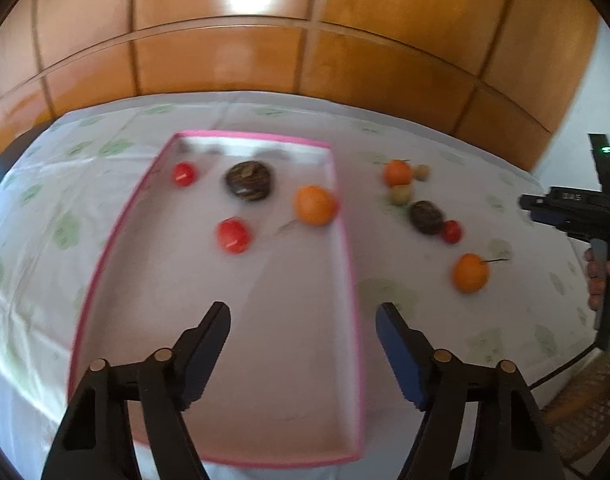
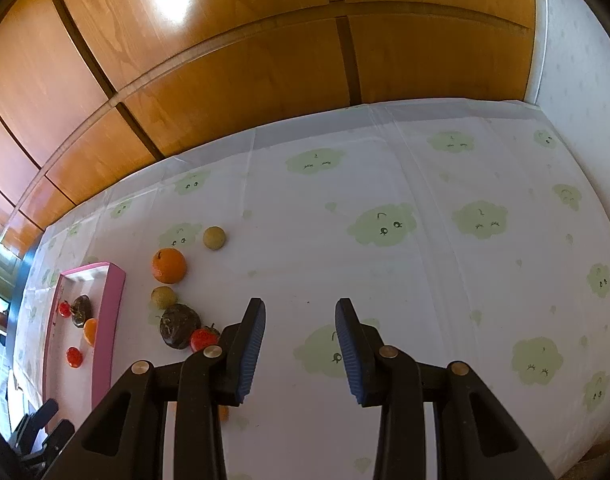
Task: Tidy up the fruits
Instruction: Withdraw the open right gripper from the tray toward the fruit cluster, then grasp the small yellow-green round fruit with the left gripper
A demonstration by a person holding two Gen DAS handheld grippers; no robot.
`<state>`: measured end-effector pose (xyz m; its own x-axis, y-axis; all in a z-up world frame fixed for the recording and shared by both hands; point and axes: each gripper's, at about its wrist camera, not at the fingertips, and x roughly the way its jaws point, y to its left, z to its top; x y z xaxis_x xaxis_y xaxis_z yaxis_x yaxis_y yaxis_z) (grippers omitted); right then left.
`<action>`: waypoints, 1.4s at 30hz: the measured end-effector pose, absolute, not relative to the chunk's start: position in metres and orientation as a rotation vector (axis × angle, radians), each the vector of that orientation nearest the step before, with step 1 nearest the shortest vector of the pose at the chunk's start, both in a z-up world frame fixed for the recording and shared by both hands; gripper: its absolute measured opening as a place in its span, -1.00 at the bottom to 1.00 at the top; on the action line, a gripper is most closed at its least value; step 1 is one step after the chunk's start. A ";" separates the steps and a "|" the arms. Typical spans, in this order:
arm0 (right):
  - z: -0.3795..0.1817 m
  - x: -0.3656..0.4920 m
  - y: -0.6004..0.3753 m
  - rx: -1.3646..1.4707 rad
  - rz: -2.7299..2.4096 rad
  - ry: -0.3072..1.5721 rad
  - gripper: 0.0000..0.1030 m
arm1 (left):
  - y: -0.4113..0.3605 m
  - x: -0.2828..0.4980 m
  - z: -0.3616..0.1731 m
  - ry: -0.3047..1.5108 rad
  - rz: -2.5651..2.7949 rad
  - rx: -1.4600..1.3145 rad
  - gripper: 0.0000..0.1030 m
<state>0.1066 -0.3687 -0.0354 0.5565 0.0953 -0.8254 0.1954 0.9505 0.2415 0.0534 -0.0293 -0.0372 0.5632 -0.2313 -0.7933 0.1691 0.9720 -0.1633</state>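
Approx. 4 fruits in pink tray [image 1: 347, 240] ahead of left gripper [image 1: 303, 316], jaws apart & empty; approx. 6 left on table [image 2: 385, 240], clustered ahead-left of right gripper [image 2: 300, 312], jaws apart—roughly 40% done.

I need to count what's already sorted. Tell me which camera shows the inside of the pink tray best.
The left wrist view: it looks down into the pink tray, showing four fruits on its floor. The right wrist view catches the tray only small and edge-on at far left, its contents crowded.
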 end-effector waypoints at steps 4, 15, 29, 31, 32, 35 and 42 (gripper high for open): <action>-0.035 0.106 -0.368 0.324 -0.047 0.982 -0.29 | -0.054 0.076 -0.033 1.000 -0.323 -0.123 0.10; -0.032 0.108 -0.369 0.337 -0.023 0.977 -0.29 | -0.107 0.140 -0.035 1.077 -0.366 -0.100 -0.15; -0.032 0.113 -0.365 0.344 0.028 0.989 -0.29 | -0.161 0.229 -0.076 1.183 -0.374 -0.078 -0.19; -0.032 0.113 -0.363 0.337 0.034 0.989 -0.29 | -0.166 0.234 -0.083 1.191 -0.370 -0.063 -0.22; -0.032 0.113 -0.363 0.336 0.035 0.989 -0.29 | -0.167 0.236 -0.086 1.189 -0.372 -0.059 -0.25; -0.032 0.114 -0.362 0.327 0.038 0.989 -0.29 | -0.173 0.237 -0.088 1.142 -0.377 -0.002 -0.43; -0.034 0.114 -0.361 0.304 0.021 0.995 -0.29 | -0.167 0.212 -0.081 1.076 -0.369 0.066 -0.46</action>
